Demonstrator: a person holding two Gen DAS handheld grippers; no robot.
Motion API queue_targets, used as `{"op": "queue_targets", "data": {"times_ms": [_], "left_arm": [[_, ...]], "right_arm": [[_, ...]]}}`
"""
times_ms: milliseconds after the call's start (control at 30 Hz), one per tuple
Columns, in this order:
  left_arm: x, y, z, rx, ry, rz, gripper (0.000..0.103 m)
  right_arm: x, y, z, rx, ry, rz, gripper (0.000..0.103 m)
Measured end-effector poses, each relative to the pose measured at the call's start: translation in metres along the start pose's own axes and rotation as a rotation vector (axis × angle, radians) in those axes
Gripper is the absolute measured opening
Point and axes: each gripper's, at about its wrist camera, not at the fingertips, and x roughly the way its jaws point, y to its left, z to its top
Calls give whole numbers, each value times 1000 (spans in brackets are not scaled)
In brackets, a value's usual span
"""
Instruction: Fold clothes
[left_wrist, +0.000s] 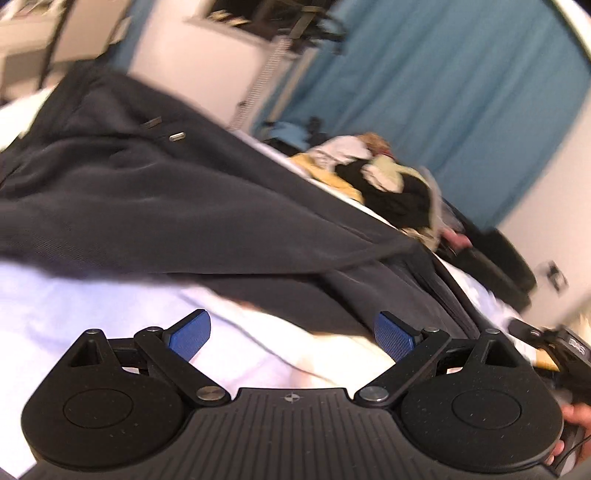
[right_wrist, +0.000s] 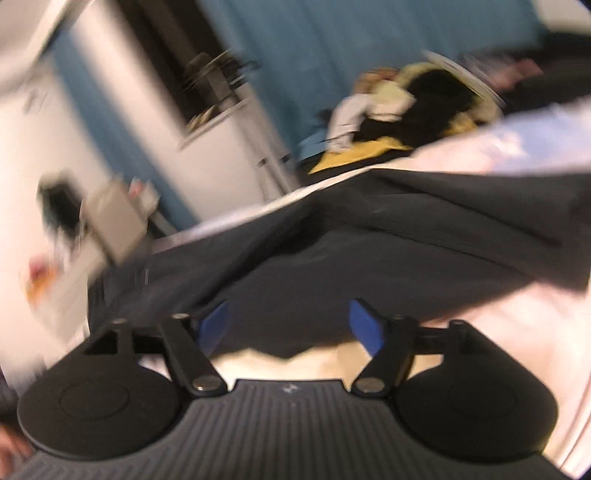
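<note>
A dark grey garment (left_wrist: 155, 206) with two small metal fasteners lies spread over a white sheet (left_wrist: 66, 306). It also shows in the right wrist view (right_wrist: 369, 251), blurred. My left gripper (left_wrist: 291, 332) is open, its blue pads (left_wrist: 192, 334) wide apart just short of the garment's near edge, holding nothing. My right gripper (right_wrist: 290, 325) is open too, its pads (right_wrist: 364, 325) apart over the garment's near edge, with dark cloth between and beyond them; no grip shows.
A pile of mixed clothes (left_wrist: 384, 181) in yellow, black and white lies beyond the garment, also in the right wrist view (right_wrist: 413, 110). A blue curtain (left_wrist: 443, 92) and white furniture (left_wrist: 207, 66) stand behind. The other gripper's body (left_wrist: 569, 354) shows at the right edge.
</note>
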Motion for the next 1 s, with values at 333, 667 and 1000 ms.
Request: {"op": "queue_targets", "data": {"times_ms": [333, 667, 1000], "left_arm": [[13, 125, -6, -838, 0, -221, 97], [8, 173, -4, -1031, -142, -74, 88], [-14, 197, 13, -1036, -280, 47, 25]], "right_arm": [[11, -129, 19, 598, -56, -158, 86], [11, -174, 20, 677, -213, -320, 54], [-6, -157, 26, 528, -357, -340, 20]]}}
